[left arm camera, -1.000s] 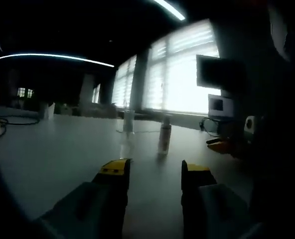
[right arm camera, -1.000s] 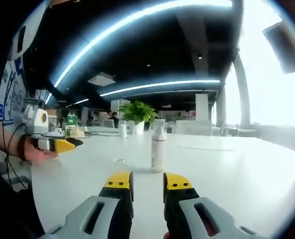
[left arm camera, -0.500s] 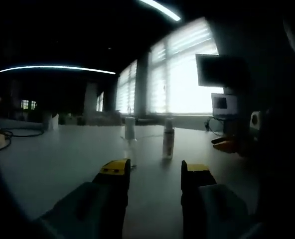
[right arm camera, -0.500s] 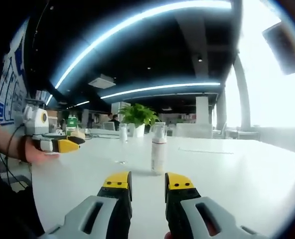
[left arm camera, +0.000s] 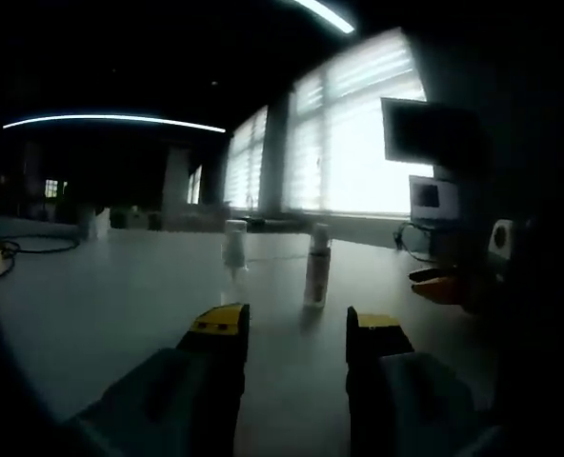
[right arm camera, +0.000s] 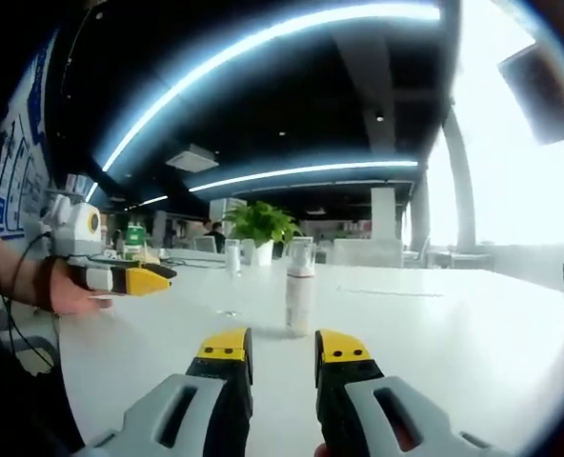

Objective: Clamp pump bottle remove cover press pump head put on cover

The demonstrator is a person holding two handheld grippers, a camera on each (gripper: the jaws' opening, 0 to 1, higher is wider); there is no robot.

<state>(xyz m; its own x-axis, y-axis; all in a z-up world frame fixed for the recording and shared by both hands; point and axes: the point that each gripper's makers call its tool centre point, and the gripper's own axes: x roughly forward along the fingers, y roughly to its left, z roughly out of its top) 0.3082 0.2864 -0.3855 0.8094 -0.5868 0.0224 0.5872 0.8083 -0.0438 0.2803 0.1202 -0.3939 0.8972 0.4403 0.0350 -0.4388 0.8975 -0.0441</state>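
Broad white table (right arm camera: 434, 343), then left gripper (left arm camera: 295, 328) and right gripper (right arm camera: 285, 349) (jaws of each parted, holding nothing), then pump bottle (right arm camera: 300, 296) upright ahead, small clear cover (right arm camera: 231, 257) beside it.

Each hand-held gripper (right arm camera: 282, 350) has 2 grey jaws capped with yellow, black-lined tips. The left hand-held gripper (right arm camera: 120, 278) has a yellow tip; a dark strap circles the person's wrist (right arm camera: 44, 284).
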